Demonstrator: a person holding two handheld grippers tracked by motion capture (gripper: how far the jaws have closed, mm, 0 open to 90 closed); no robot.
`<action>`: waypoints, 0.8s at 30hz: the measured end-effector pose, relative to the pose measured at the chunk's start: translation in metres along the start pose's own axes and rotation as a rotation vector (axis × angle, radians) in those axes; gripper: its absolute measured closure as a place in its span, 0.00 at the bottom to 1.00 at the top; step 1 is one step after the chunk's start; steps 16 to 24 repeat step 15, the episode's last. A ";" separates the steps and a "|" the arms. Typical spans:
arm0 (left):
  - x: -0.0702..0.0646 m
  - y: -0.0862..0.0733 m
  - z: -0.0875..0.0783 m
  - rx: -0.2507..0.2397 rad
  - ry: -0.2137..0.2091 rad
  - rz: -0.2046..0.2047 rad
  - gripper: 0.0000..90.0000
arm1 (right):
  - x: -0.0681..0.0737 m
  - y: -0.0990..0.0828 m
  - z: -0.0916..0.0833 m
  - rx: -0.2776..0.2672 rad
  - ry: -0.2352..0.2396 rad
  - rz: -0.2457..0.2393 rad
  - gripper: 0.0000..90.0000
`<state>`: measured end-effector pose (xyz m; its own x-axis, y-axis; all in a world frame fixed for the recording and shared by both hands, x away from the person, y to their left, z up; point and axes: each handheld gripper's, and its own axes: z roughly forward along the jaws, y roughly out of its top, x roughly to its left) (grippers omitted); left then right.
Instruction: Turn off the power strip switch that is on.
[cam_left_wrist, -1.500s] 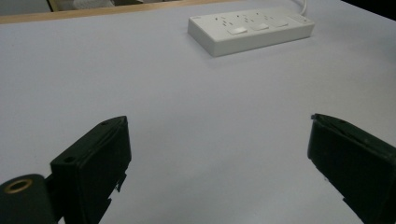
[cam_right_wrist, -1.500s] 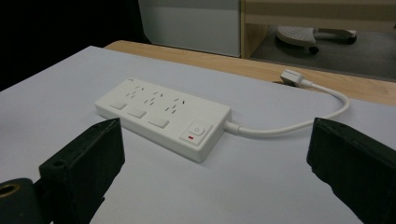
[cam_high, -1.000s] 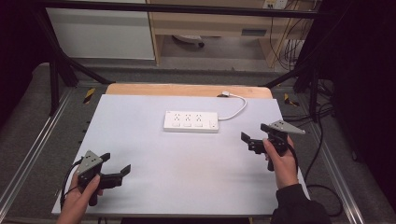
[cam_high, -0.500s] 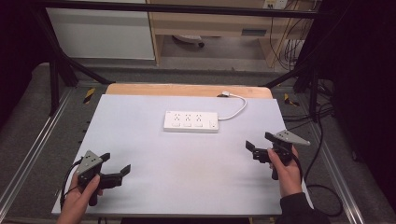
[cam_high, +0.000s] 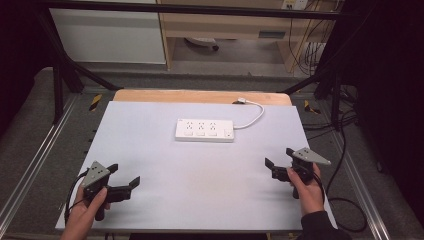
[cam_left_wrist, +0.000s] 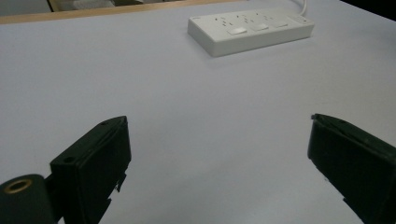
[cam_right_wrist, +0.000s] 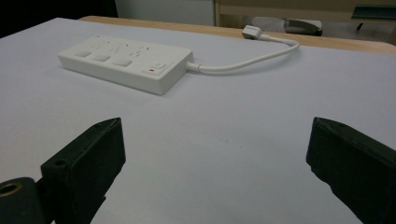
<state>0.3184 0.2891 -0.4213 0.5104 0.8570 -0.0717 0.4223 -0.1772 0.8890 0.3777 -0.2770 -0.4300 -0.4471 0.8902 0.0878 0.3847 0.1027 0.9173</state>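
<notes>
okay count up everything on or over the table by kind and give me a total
Power strip: 1
Cord: 1
Left claw, open: 1
Right claw, open: 1
Total: 4

We see the white table evenly lit from above, with soft shadows and no glare. The surroundings fall dark; both gripper views blur their near jaws.
</notes>
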 end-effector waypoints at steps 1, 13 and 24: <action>0.000 0.000 0.000 0.000 0.001 0.002 0.07 | 0.000 -0.002 0.001 0.003 0.002 0.001 0.05; -0.001 0.001 0.000 -0.002 -0.002 0.007 0.07 | 0.006 -0.014 0.019 0.101 -0.001 -0.025 0.05; -0.001 0.001 0.000 -0.001 -0.003 0.009 0.07 | 0.006 -0.016 0.024 0.137 -0.031 -0.036 0.05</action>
